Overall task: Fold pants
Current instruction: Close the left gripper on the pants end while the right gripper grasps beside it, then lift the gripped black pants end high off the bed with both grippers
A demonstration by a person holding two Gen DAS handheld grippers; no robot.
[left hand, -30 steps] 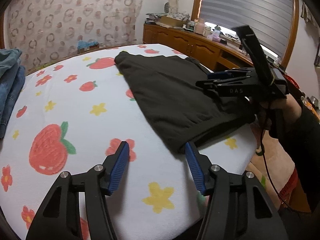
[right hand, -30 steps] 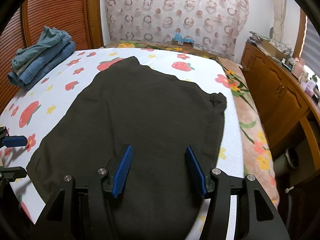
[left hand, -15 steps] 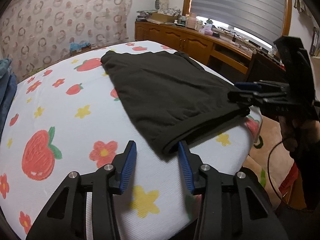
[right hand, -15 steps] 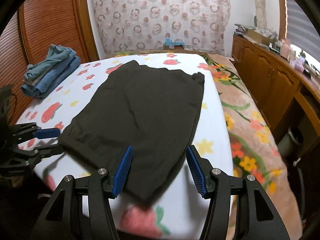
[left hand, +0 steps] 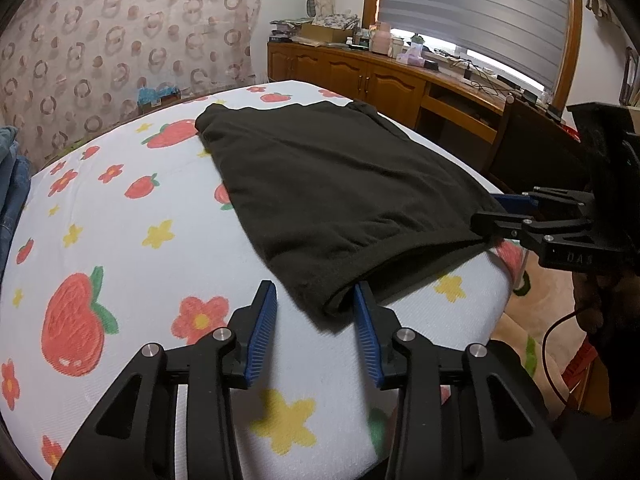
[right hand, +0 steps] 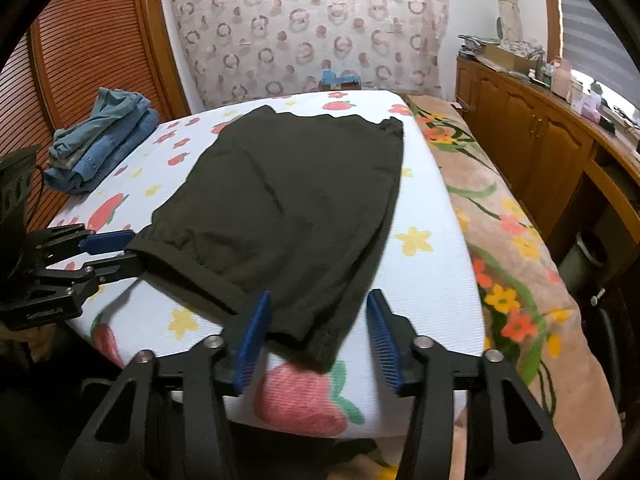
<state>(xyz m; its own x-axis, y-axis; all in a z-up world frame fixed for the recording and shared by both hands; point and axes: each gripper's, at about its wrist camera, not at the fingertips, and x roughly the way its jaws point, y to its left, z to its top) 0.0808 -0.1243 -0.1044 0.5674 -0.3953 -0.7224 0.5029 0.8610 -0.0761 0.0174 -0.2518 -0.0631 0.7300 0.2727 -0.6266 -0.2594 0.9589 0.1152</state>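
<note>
Dark pants (left hand: 340, 184) lie flat on the strawberry-print sheet (left hand: 140, 264), with the hem end toward me. My left gripper (left hand: 315, 320) straddles the hem's near left corner; its blue pads stand apart and do not press the cloth. From the right wrist view this left gripper (right hand: 120, 252) shows at the far left, one finger above the hem and one below. My right gripper (right hand: 318, 332) has the other corner of the pants (right hand: 296, 200) between its pads, and its jaws are closing. That right gripper (left hand: 494, 210) also shows at the right, held by a hand.
A stack of folded jeans (right hand: 100, 140) sits at the bed's back left. A floral blanket (right hand: 512, 240) hangs off the right side beside wooden cabinets (left hand: 360, 76). A slatted wooden door (right hand: 80, 40) stands behind the jeans. The bed's front edge is just below both grippers.
The right gripper has moved from over the middle of the pants to their right corner. Both grippers' pads have drawn closer together. The left gripper has come up around the left corner.
</note>
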